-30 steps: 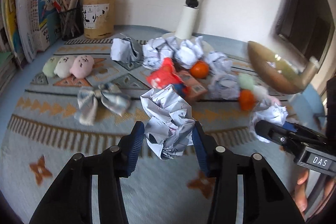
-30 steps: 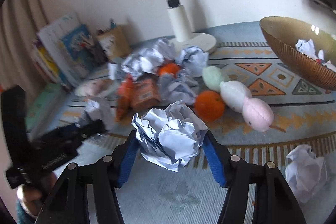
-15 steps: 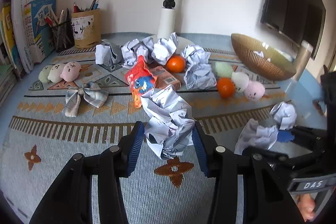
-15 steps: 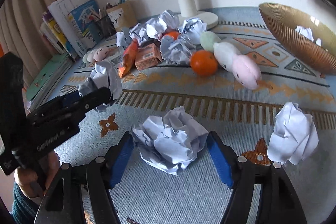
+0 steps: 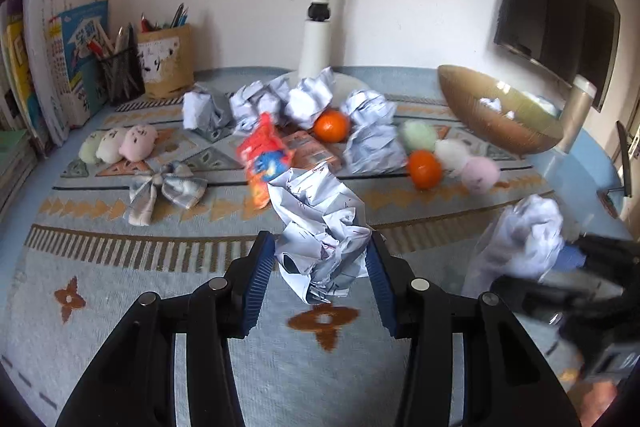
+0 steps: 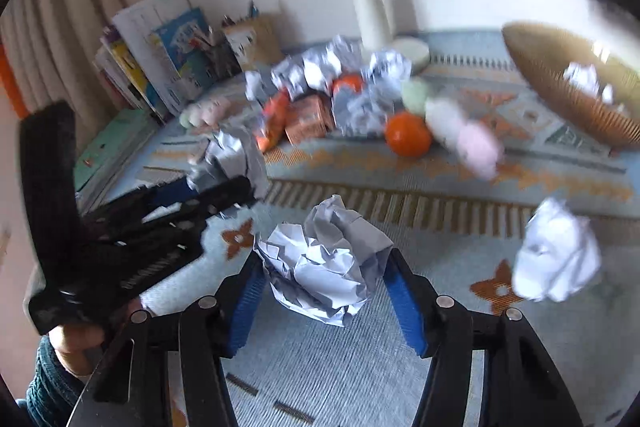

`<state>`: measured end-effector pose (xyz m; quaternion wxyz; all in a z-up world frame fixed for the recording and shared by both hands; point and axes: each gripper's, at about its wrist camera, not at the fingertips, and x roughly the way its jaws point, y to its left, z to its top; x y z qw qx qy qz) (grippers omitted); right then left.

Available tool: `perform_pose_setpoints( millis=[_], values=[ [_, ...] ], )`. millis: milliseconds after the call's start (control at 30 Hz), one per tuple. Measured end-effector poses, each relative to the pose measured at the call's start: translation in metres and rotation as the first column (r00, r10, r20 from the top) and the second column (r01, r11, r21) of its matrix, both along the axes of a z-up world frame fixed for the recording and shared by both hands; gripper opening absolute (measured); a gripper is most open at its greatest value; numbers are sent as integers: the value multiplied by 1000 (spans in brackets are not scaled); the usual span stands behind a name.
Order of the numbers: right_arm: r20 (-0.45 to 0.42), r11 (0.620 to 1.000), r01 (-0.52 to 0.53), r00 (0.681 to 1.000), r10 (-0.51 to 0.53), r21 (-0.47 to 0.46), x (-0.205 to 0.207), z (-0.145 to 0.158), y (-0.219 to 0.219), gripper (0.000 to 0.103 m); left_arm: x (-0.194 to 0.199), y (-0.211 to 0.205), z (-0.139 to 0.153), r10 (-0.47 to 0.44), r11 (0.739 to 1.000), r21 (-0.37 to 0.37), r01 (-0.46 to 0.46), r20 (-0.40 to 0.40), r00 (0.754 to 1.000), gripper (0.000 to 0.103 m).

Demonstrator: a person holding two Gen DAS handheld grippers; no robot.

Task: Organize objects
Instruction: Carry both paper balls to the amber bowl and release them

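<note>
Crumpled paper balls are the items in hand: the left gripper (image 5: 322, 261) clamps one paper ball (image 5: 320, 235) between its blue pads above the patterned tablecloth (image 5: 120, 307), and the right gripper (image 6: 324, 291) has its jaws closing on a second paper ball (image 6: 326, 267), both pads at its sides. One loose paper wad (image 6: 556, 255) lies just beside the right gripper. Farther back, a cluster of paper wads (image 5: 304, 103), two oranges (image 5: 425, 169), a snack packet (image 5: 264, 157) and plush toys (image 5: 452, 157) remains unsorted, while the gold bowl (image 5: 480, 123) already holds some paper, so most of the task appears left.
</note>
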<state>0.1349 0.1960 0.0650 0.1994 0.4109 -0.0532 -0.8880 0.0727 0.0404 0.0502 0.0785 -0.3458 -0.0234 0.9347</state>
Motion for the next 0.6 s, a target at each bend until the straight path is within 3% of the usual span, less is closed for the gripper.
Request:
perform_pose_setpoints(
  millis=[133,300,467,600],
  values=[
    [-96,999,40,994,-43,-27,11,40,29,58,6,27,42,-55,998,-20,53,-94,994,44],
    [-193,981,172,963,-186,-88,20,87,95,58,-1,77,94,-151,988,-22,150,-191,970,44],
    [-243,940,314,909,-339,-136,22,123,162,58,-35,125,126,-249,965,35,261,-194,949,44],
    [-252,868,468,831,-496,-167,8,139,213,59,-81,166,129,-285,954,55,296,-148,947,44]
  ],
)
